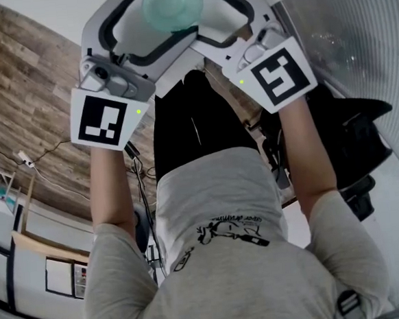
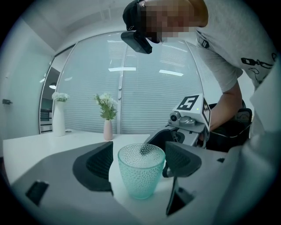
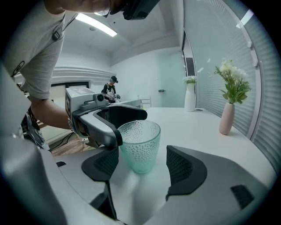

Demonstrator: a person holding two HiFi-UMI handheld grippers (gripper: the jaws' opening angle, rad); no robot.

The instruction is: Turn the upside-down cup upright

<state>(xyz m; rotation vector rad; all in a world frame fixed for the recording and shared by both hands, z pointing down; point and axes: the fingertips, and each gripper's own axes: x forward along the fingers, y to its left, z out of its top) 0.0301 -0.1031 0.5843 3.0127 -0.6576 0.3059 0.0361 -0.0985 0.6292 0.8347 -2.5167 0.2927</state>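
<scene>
Cup [image 2: 141, 176] tapered, dimpled, translucent teal, upright on smooth white table [image 2: 44, 145]

I've got a white table [image 2: 44, 147] under both tools. The cup [image 2: 140, 173] stands on it upright, mouth up, right betw. the jaws of the left gripper [image 2: 140, 162] and, from the opp. side, betw. those of the right gripper [image 3: 144, 165]. Ahead-left of the left gripper, by the table's far edge, stands a slim pink vase [image 2: 107, 130] w/ white flowers. Further left is a taller white vase [image 2: 58, 118], also w/ flowers. From the right gripper both stand ahead-right, well apart from the cup.
</scene>
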